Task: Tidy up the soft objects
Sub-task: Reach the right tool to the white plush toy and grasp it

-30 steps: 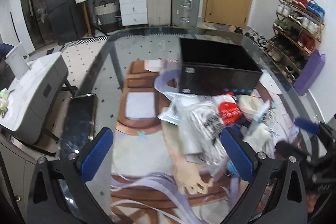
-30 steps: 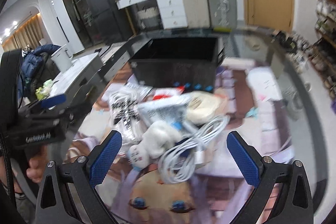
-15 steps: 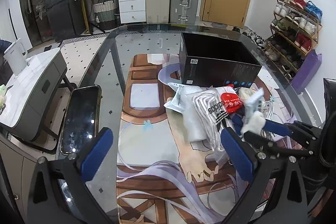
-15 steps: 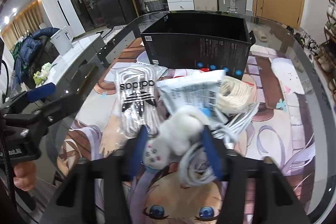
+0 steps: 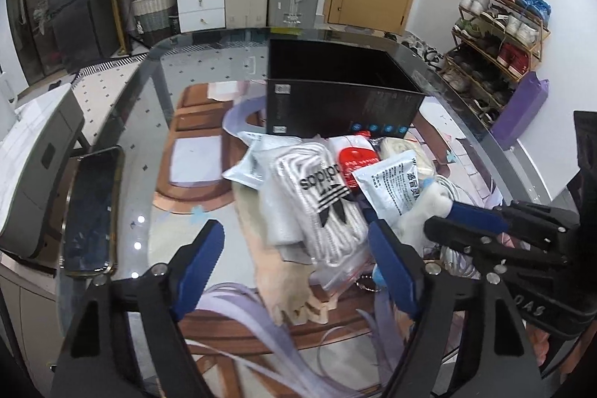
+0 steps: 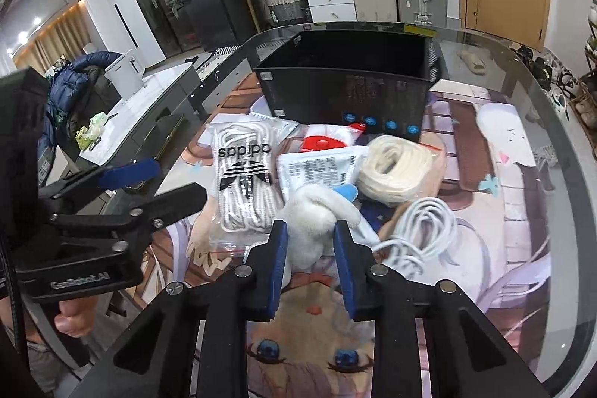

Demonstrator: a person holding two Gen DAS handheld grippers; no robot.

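A pile of soft things lies on the glass table in front of an open black box (image 6: 347, 77). My right gripper (image 6: 309, 234) is shut on a white plush toy (image 6: 313, 222) at the pile's near edge; the toy also shows in the left wrist view (image 5: 421, 211). Beside it lie a bag of white adidas laces (image 6: 242, 174), a white printed pouch (image 6: 317, 170), a cream cord coil (image 6: 395, 166) and a white cable (image 6: 425, 234). My left gripper (image 5: 298, 263) is open and empty, just in front of the laces bag (image 5: 321, 200).
A phone (image 5: 89, 207) lies on the table at the left. A red and white packet (image 5: 354, 159) lies against the box (image 5: 335, 92). A printed mat (image 6: 485, 248) covers the table under the pile. Suitcases, drawers and a shoe rack stand beyond the table.
My right gripper has closed on the white plush toy, which it straddled open a second ago. My left gripper has stayed open near the laces bag.
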